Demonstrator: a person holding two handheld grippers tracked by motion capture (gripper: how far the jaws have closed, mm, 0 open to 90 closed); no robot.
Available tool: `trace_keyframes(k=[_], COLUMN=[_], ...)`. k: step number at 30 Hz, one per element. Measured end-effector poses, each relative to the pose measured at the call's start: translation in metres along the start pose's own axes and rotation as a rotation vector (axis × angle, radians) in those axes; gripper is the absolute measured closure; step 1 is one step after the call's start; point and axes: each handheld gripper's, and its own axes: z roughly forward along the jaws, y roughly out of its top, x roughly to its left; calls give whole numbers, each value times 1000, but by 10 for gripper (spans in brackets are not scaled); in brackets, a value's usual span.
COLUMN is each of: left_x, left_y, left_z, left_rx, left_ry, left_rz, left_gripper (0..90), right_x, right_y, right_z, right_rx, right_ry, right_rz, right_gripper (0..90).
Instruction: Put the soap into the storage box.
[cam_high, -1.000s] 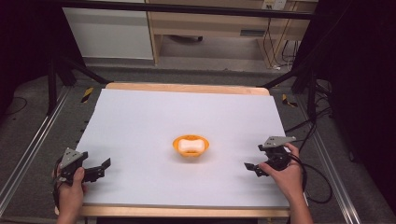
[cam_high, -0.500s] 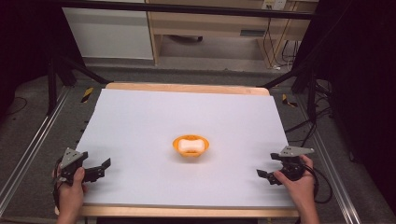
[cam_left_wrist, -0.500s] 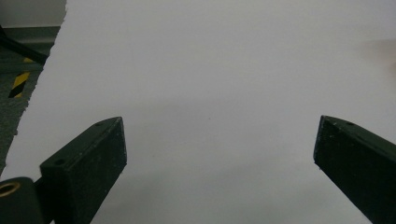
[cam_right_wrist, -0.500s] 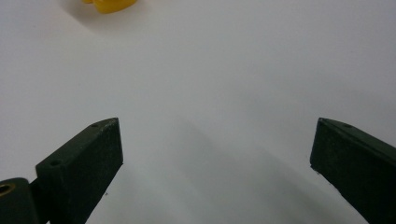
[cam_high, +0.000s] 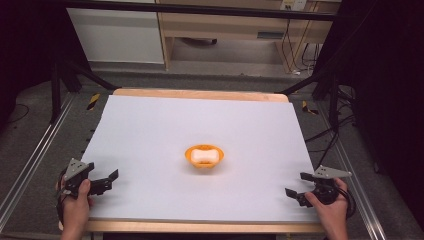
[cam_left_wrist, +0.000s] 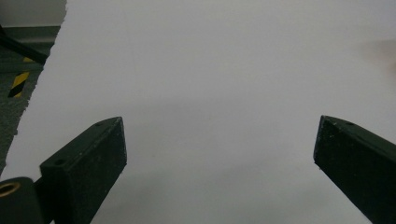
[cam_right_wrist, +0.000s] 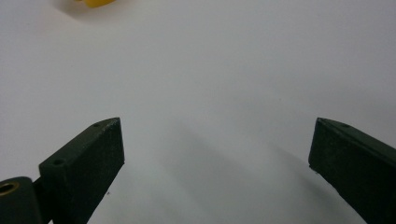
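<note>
While both sit wide open and grip nothing, the left claw (cam_high: 109, 180) rests at the near left corner of the white counter (cam_high: 150, 130) and the right claw (cam_high: 296, 186) at the near right. Between them, well apart from both, the orange bowl (cam_high: 204, 156) holds 1 white lump.

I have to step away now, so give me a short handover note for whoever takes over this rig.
Left gripper: open, holding nothing, at the near left corner of the white table.
Right gripper: open, holding nothing, at the near right corner.
Orange bowl: mid-table with a white object inside, apart from both grippers.
Done: nothing in hand.
Left: probably reach in for the bowl.
</note>
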Motion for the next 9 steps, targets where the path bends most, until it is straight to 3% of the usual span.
trace_keyframes(k=[9], left_x=[1], left_y=[0], left_z=[0], left_rx=[2], left_ry=[-2], left_rz=[-1], left_gripper=[21], right_x=[1], right_y=[-6], right_z=[-7], right_rx=[-56], right_ry=[-3], right_rz=[35], right_gripper=[55])
